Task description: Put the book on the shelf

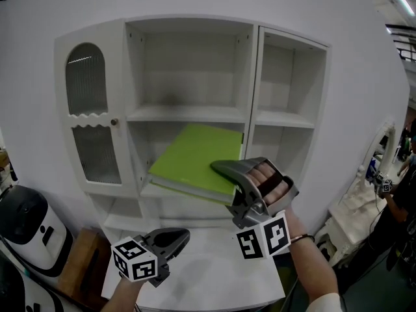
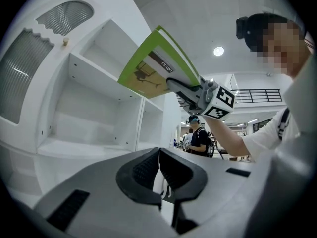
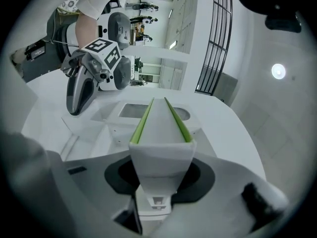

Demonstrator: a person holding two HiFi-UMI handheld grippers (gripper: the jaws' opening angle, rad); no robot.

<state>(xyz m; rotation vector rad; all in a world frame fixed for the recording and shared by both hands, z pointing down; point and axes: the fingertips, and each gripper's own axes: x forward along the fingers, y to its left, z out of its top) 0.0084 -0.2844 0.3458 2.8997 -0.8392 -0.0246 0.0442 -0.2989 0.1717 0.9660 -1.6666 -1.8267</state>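
A green book [image 1: 195, 156] hangs tilted in front of the middle compartment of the white shelf cabinet [image 1: 188, 114]. Its far corner reaches into the opening under that shelf board. My right gripper [image 1: 223, 169] is shut on the book's near edge. In the right gripper view the book's white pages [image 3: 161, 128] run straight out from between the pads of the right gripper [image 3: 161, 158]. My left gripper [image 1: 173, 239] is lower and to the left, above the white tabletop, shut and holding nothing. The left gripper view shows the left gripper [image 2: 158, 158] with its jaws closed together, and the book [image 2: 148, 68] above.
The cabinet has a closed glass door [image 1: 91, 122] on the left and open compartments [image 1: 286, 83] on the right. A white tabletop [image 1: 208, 272] lies below. A white device [image 1: 26, 226] and a brown box [image 1: 78, 259] stand at the left. A person [image 1: 396, 200] stands at the right edge.
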